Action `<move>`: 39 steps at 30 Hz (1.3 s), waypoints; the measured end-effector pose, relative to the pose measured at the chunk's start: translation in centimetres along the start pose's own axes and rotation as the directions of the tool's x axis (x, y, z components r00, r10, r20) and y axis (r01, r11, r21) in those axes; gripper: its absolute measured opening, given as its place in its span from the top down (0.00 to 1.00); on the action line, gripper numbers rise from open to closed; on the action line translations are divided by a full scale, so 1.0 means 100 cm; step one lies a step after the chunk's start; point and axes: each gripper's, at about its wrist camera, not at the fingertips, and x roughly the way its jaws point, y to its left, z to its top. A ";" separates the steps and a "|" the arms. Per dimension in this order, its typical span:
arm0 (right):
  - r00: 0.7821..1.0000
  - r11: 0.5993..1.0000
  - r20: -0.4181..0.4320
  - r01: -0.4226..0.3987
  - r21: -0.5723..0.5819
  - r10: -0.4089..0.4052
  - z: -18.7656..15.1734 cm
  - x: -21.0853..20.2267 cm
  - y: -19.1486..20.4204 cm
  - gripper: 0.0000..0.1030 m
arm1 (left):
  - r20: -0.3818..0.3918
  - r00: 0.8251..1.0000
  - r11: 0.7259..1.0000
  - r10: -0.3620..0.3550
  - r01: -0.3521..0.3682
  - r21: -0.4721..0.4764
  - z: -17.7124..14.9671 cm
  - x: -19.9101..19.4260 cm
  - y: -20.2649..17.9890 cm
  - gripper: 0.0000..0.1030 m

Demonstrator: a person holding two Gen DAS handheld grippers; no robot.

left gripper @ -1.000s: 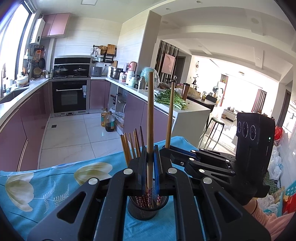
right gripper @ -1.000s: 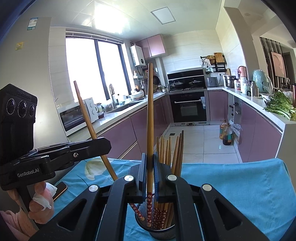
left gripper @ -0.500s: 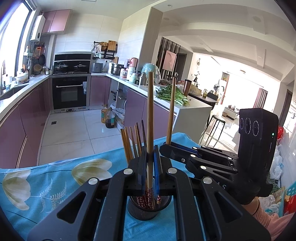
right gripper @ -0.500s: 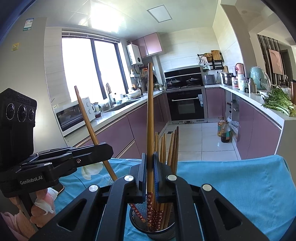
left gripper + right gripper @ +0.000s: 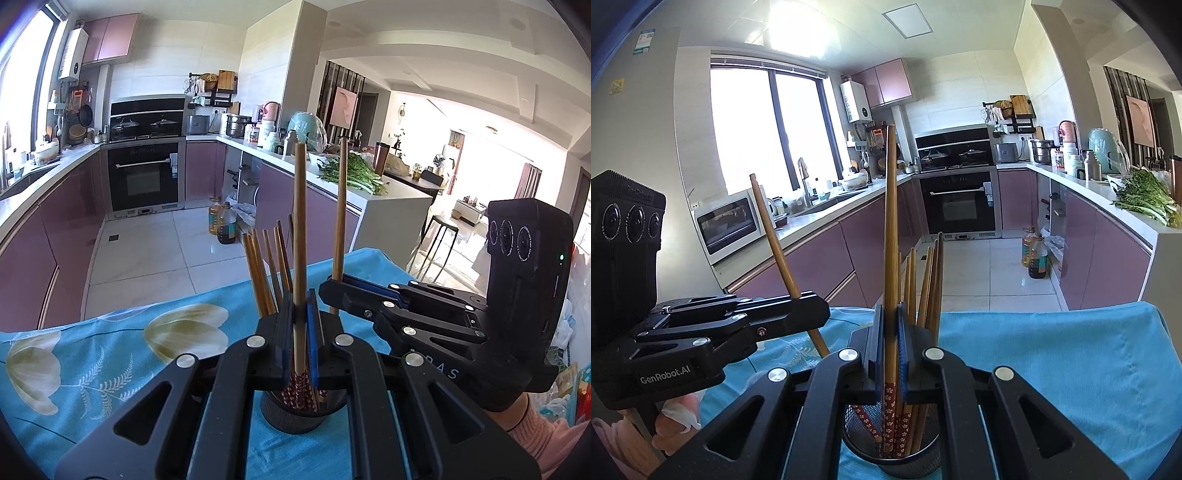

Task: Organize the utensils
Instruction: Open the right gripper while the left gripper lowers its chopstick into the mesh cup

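Two thin, stiff, light chopsticks, one clamped in your left gripper (image 5: 299, 343) and one in your right gripper (image 5: 891, 354), will pivot unless pinched mid-shaft over the mesh cup (image 5: 892, 459).

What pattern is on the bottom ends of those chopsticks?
Red with small white blossoms on the chopsticks' lower ends, clearest in the right wrist view.
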 end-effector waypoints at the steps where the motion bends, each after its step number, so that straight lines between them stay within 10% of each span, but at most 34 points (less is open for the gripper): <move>1: 1.000 1.000 -0.002 0.000 0.000 0.000 -0.001 0.001 0.000 0.94 | -0.005 1.000 1.000 -0.002 0.002 0.000 0.000 0.001 0.000 0.93; 39: 0.994 1.000 -0.105 0.001 0.009 0.000 -0.027 0.021 -0.009 0.94 | -0.097 0.995 1.000 0.003 -0.002 0.010 -0.013 0.033 -0.007 0.93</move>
